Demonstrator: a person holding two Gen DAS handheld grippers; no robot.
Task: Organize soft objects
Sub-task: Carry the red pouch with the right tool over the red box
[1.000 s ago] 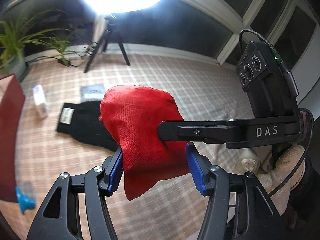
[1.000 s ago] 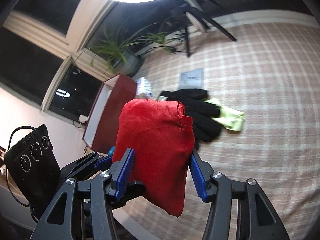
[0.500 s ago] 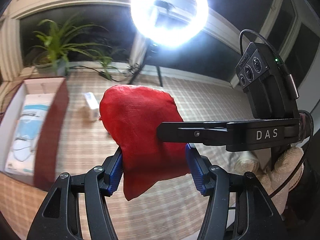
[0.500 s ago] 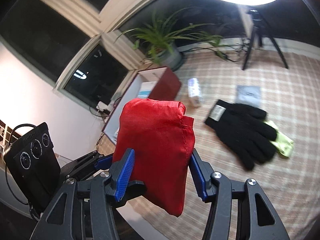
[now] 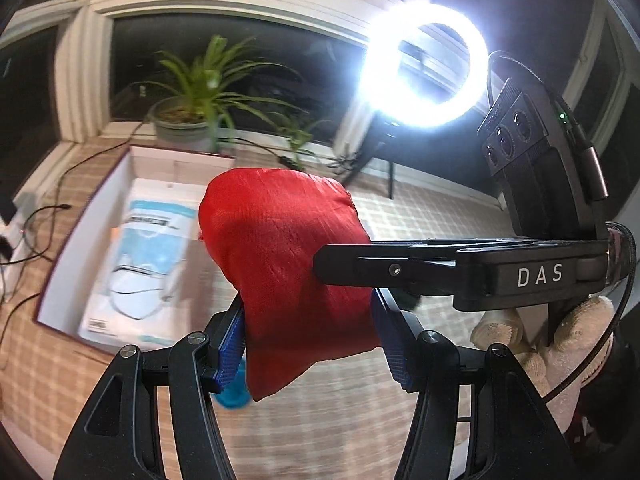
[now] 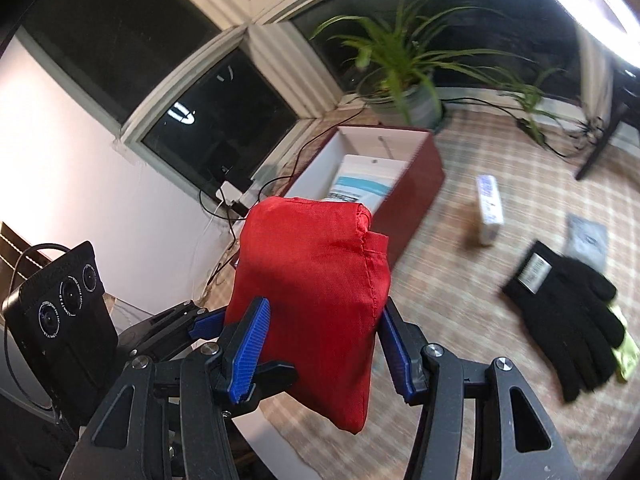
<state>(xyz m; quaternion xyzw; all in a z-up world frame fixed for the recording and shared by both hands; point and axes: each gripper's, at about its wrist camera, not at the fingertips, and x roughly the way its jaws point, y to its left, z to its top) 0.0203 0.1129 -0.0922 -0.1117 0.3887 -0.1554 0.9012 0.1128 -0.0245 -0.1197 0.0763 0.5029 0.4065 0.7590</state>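
Observation:
A red cloth pouch [image 5: 288, 264] is held in the air between both grippers. My left gripper [image 5: 310, 344] is shut on its lower part. My right gripper [image 6: 320, 344] is shut on the same pouch [image 6: 316, 308], its black fingers [image 5: 380, 264] crossing from the right in the left wrist view. A dark red box with a white inside [image 5: 120, 176] lies beyond the pouch on the left, with a blue and white mask packet [image 5: 140, 264] in it; the box also shows in the right wrist view [image 6: 416, 184]. Black gloves [image 6: 568, 312] lie on the checked cloth at the right.
A potted plant [image 5: 196, 112] stands behind the box by the window. A ring light on a stand [image 5: 424, 64] glares at the back. A small white box [image 6: 490, 208], a grey packet [image 6: 586, 240] and a yellow-green cloth [image 6: 624, 352] lie near the gloves. Cables [image 5: 36, 236] run at left.
Both grippers have swung left with the red pouch. The dark red box has come to lie right behind the pouch, and the gloves have slid out to the right.

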